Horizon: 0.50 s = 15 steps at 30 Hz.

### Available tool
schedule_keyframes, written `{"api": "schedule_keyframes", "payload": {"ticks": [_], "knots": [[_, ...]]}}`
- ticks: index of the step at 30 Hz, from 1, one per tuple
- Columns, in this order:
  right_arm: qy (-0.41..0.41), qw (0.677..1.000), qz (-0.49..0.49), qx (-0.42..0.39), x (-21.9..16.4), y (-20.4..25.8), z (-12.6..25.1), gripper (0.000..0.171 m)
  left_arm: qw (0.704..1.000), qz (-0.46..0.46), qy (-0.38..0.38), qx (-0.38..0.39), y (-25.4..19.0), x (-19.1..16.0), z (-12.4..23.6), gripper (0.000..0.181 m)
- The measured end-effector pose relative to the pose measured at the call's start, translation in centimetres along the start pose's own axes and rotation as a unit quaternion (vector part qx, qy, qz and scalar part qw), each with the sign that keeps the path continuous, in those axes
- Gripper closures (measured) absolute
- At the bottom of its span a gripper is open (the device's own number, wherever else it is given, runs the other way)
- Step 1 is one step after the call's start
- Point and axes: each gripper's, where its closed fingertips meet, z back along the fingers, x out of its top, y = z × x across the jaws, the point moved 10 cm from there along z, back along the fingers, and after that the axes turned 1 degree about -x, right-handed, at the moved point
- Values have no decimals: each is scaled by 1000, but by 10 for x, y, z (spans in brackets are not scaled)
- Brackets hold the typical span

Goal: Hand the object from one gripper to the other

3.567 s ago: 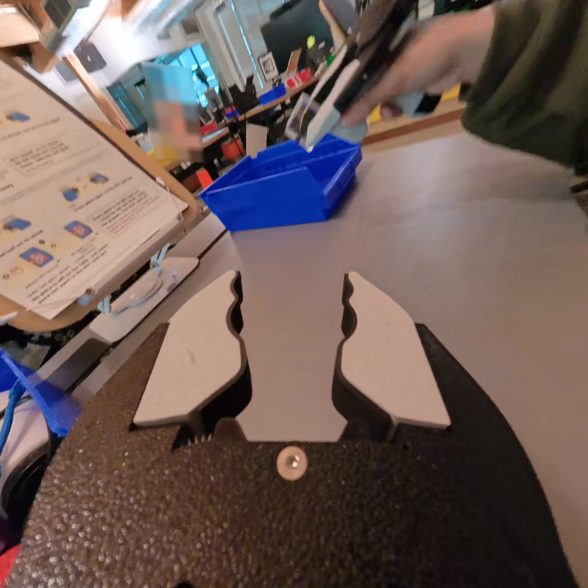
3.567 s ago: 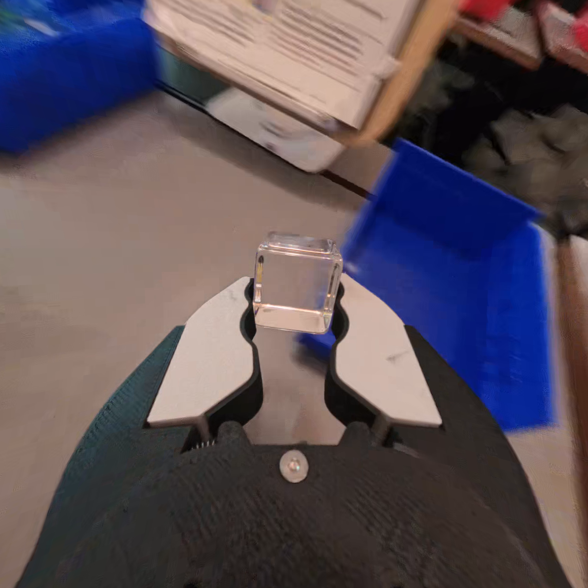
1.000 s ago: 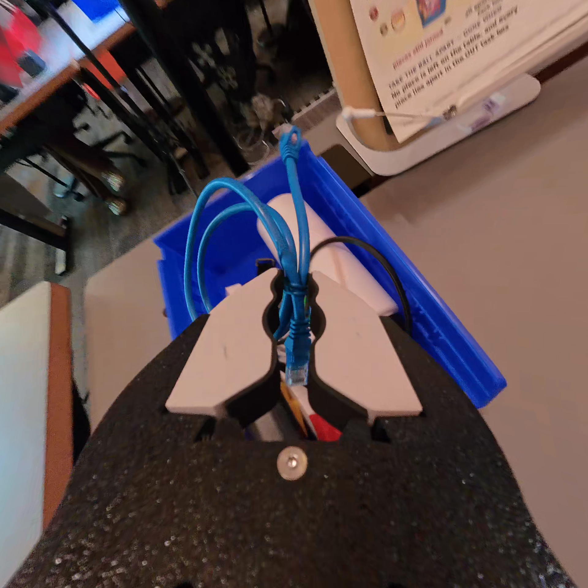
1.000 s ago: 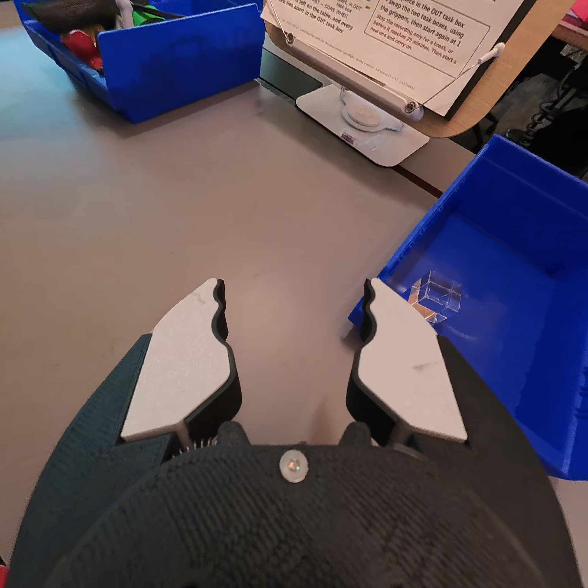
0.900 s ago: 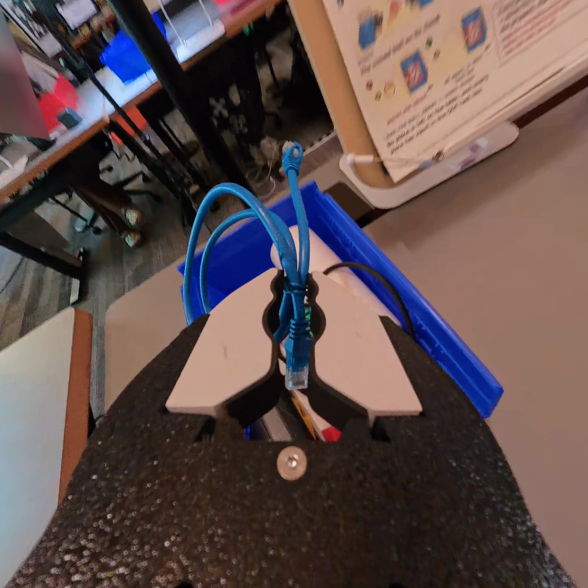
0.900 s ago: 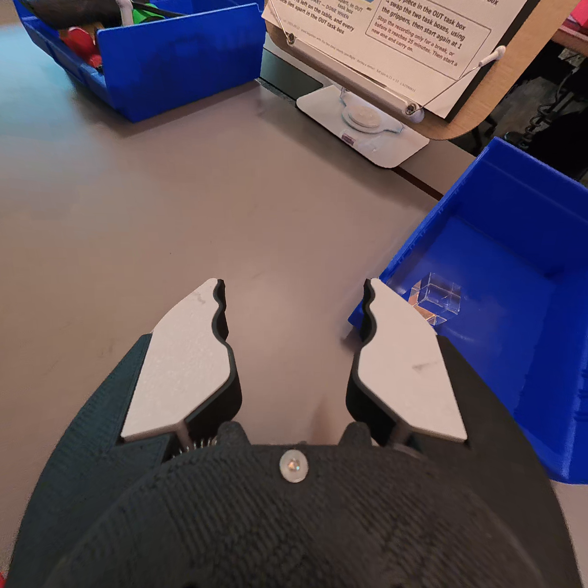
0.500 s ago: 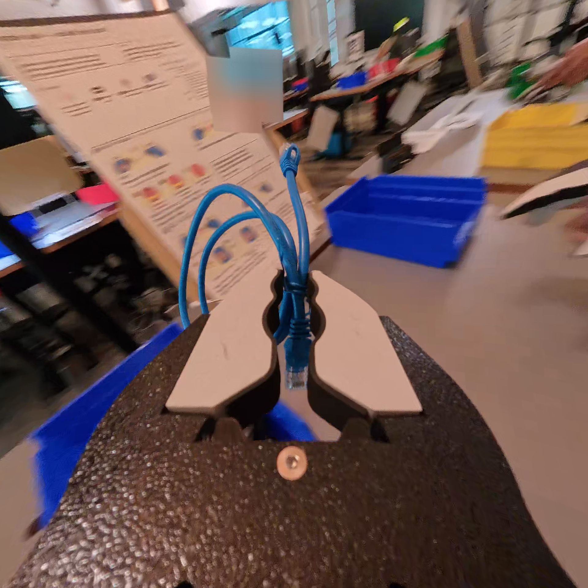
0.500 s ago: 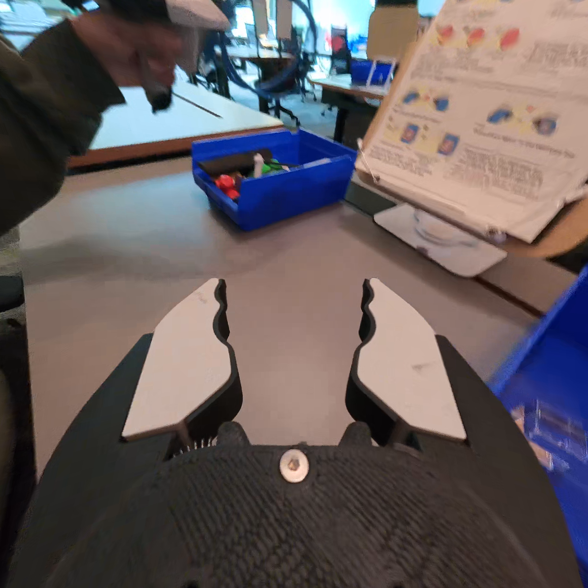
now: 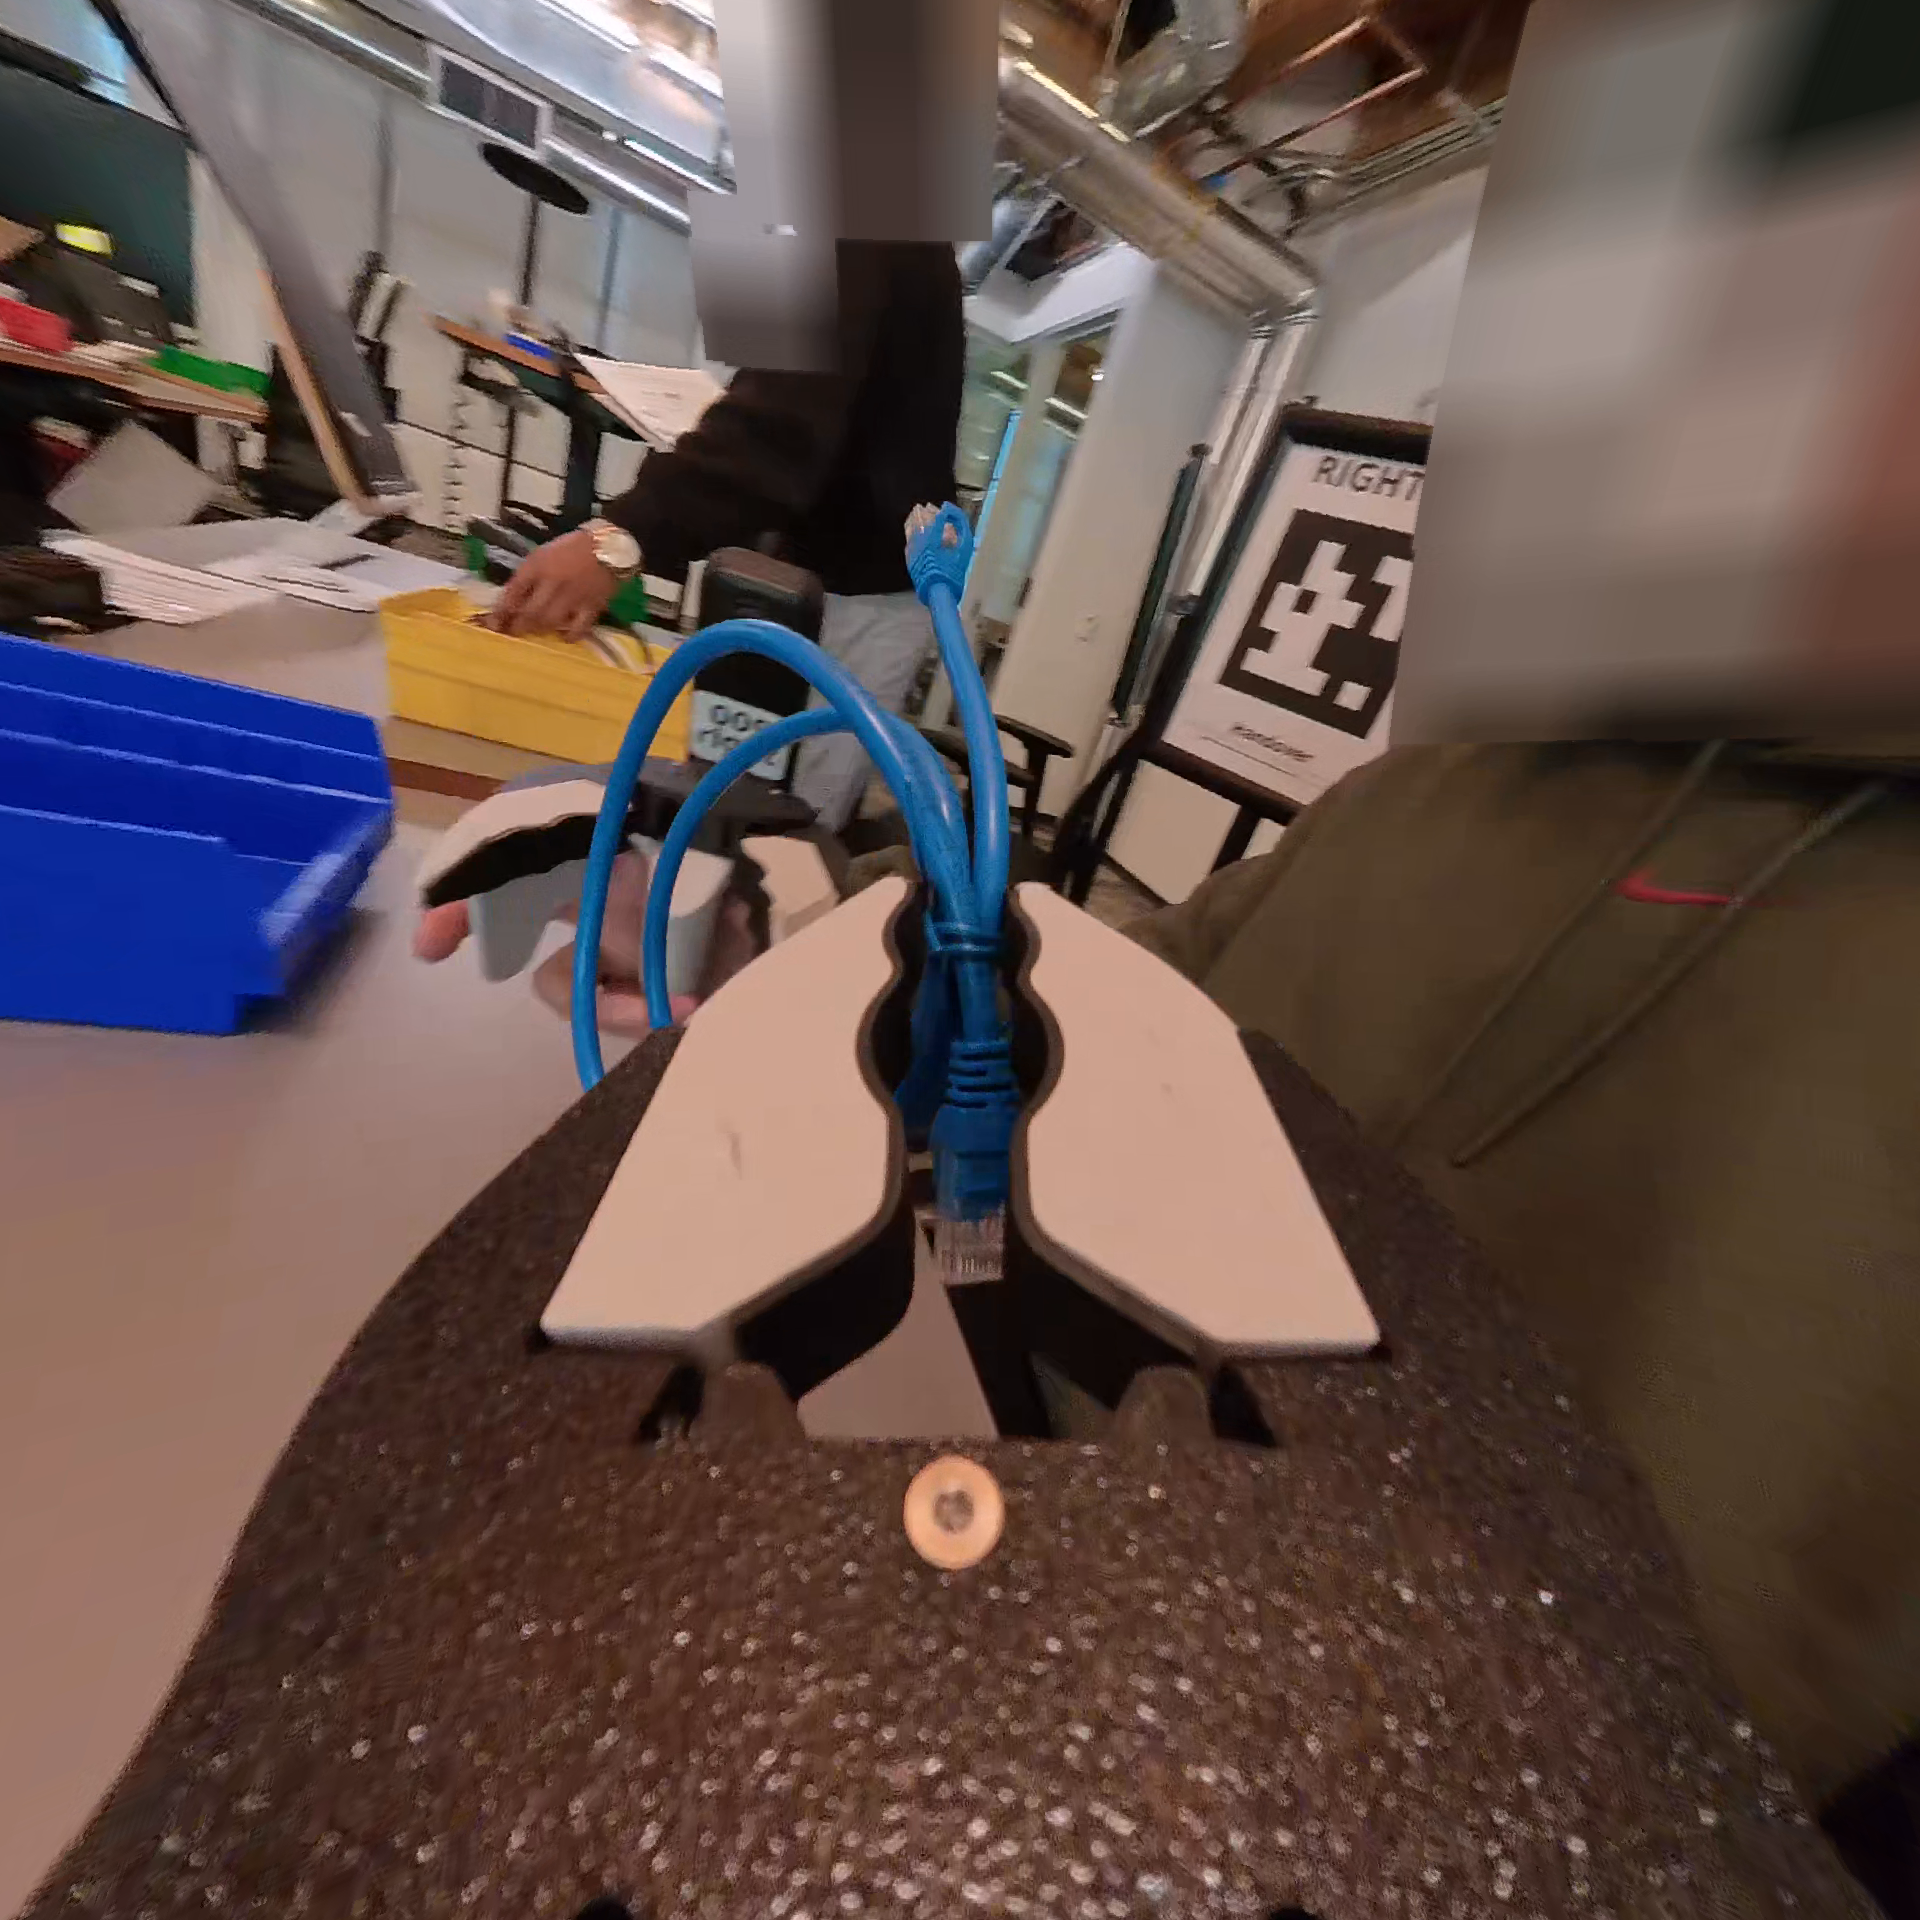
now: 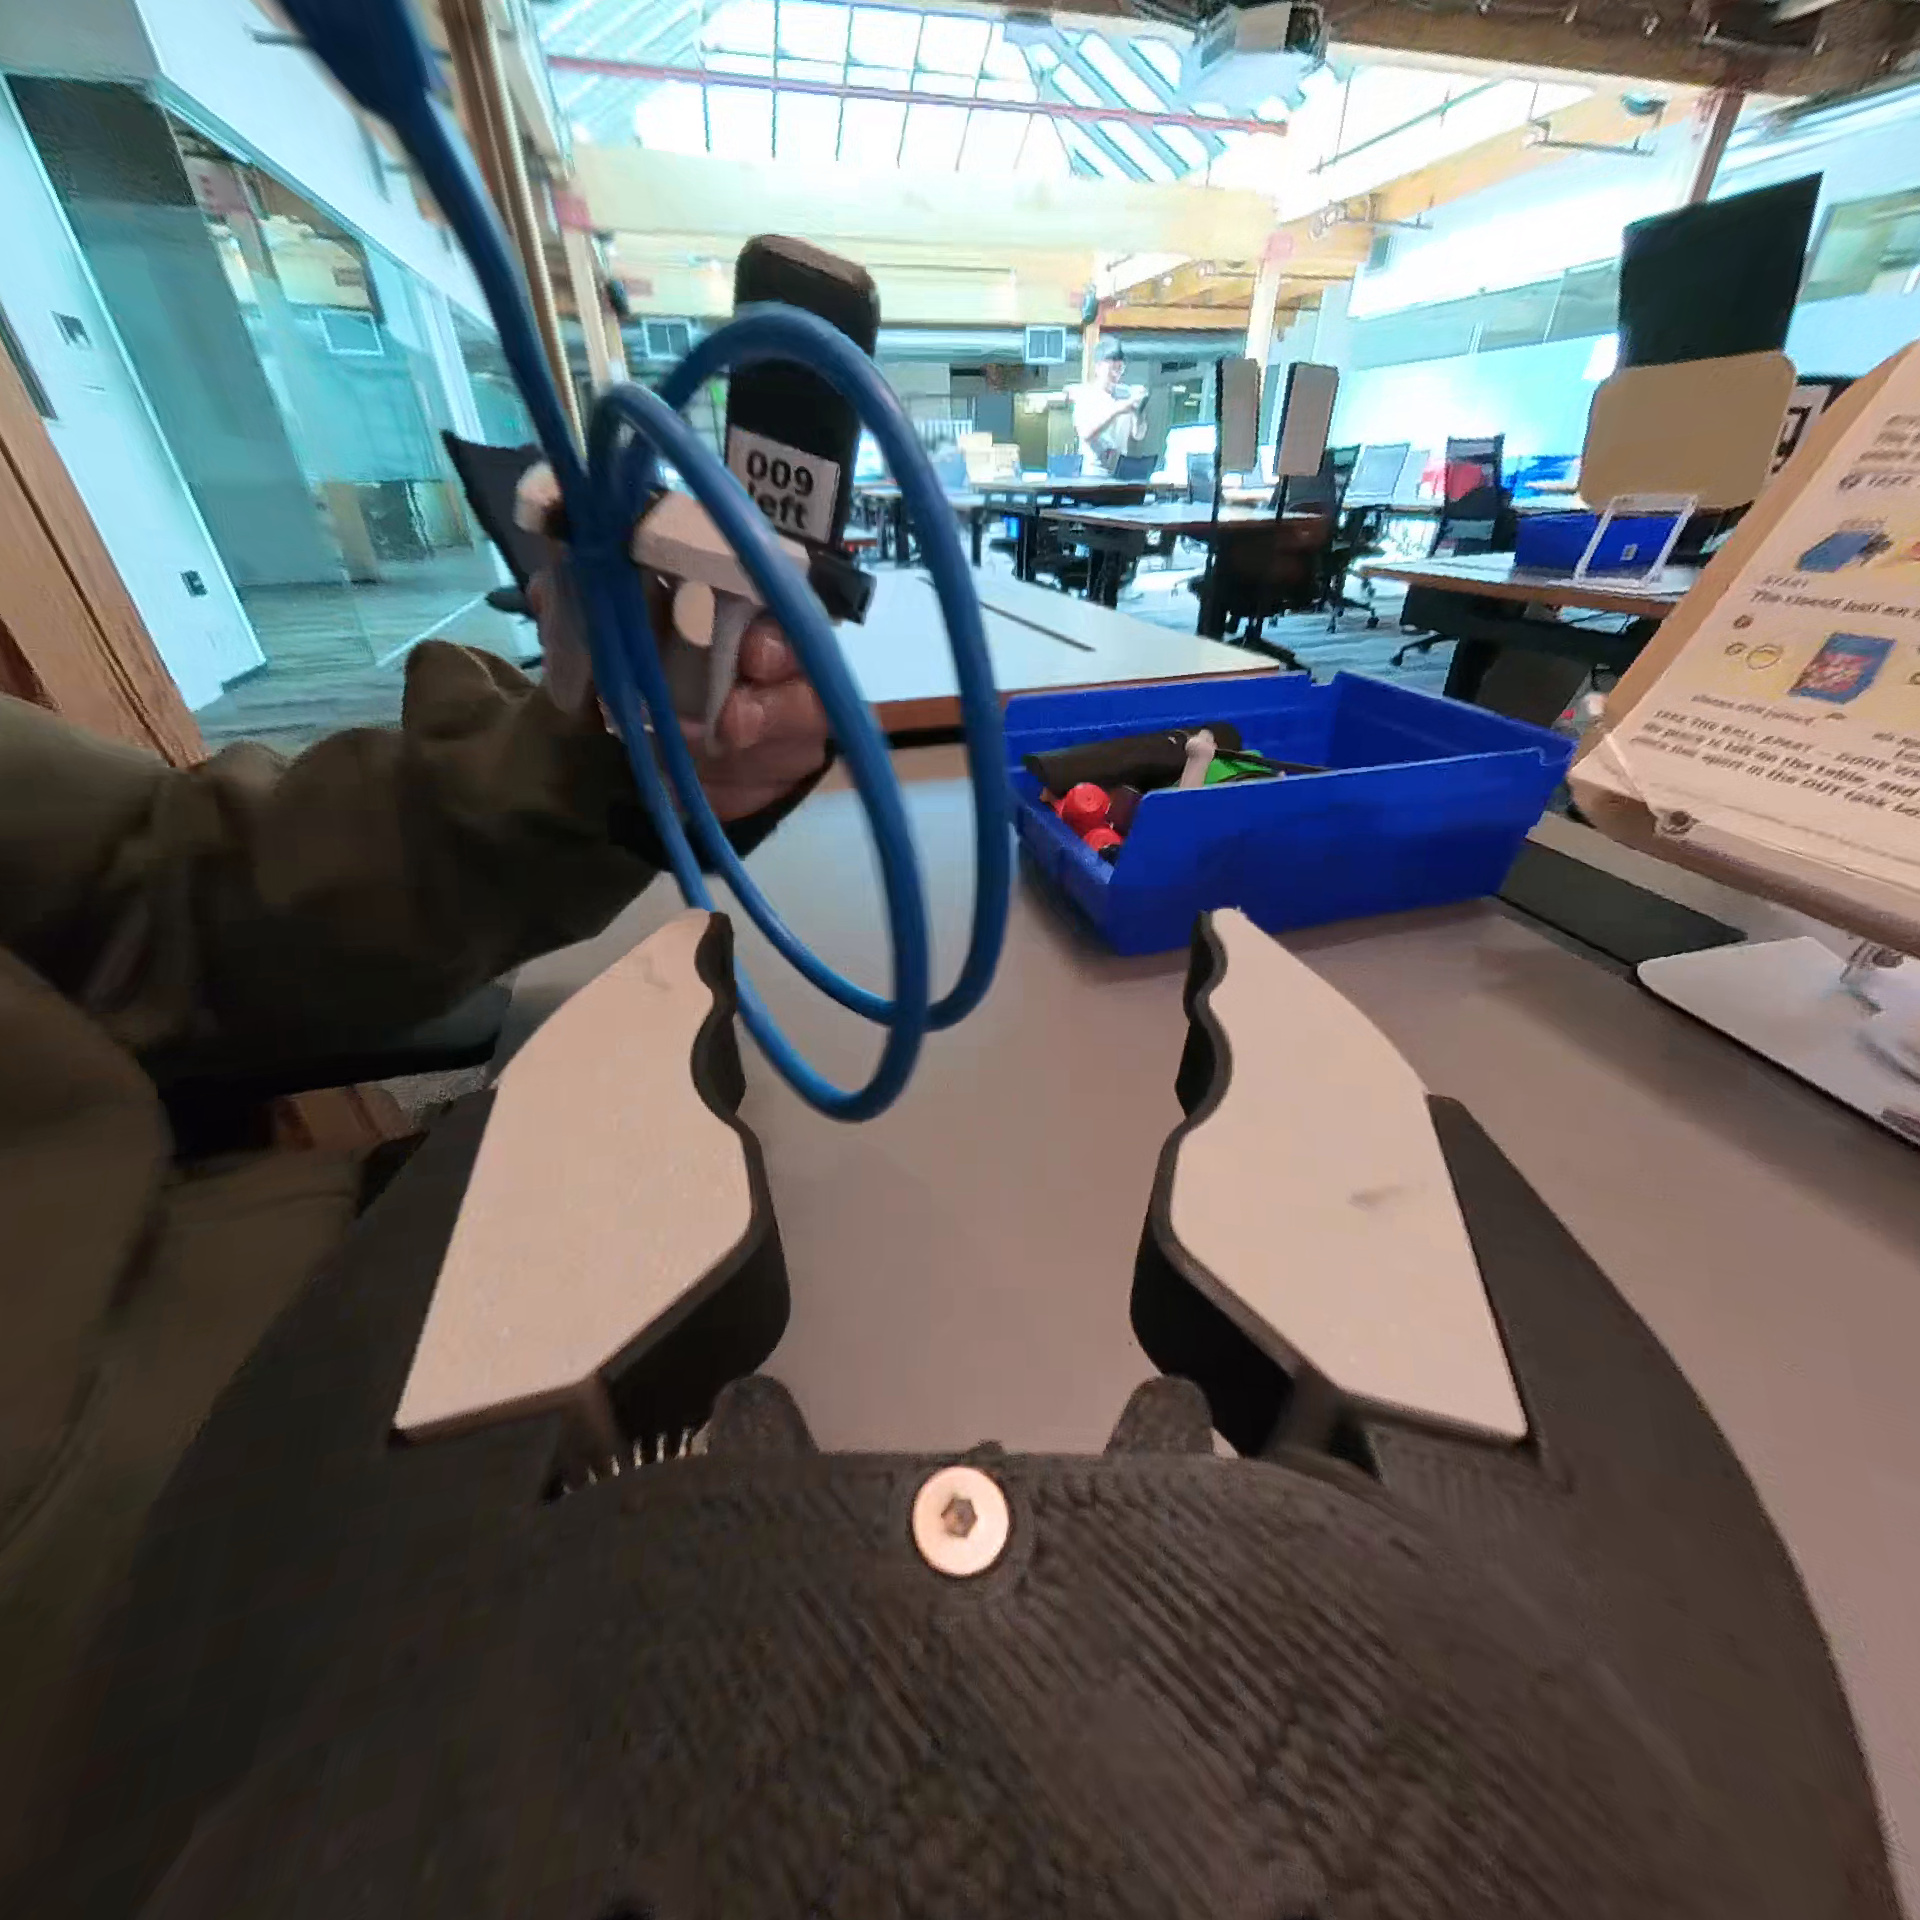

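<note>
Now you had swung the left gripper [image 9: 961, 951], clamped on the blue cable [image 10: 831, 727], up facing the wide-open right gripper [image 10: 961, 997], so handover looked imminent

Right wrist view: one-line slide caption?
Open right gripper faces the left gripper, which holds a coiled blue network cable above the grey table.

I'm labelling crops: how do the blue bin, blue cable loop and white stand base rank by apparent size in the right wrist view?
1. blue cable loop, though nearness inflates it
2. blue bin
3. white stand base, partly cropped
</note>
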Motion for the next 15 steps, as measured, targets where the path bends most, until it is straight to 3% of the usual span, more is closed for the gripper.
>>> {"api": "schedule_keyframes", "payload": {"ticks": [2, 5, 11, 13, 15], "knots": [[7, 1000, 0, 17, -4, 4, -2, 99, 1000, 4, 2, -17, -2, -4, -7, 167], [-9, 999, 2, 51, -4, 8, 3, 163, 1000, 6, -11, -18, 0, -3, -9, 167], [38, 999, 7, 6, 12, 6, 19, 166, 999, -18, -22, 44, 7, -4, -5, 167], [94, 994, 24, -44, 19, 5, 24, 166, 990, -31, -20, 136, 16, -6, 0, 164], [149, 981, 59, -108, 27, 6, 33, 166, 968, -57, 0, 244, 24, -6, 9, 148]]}}
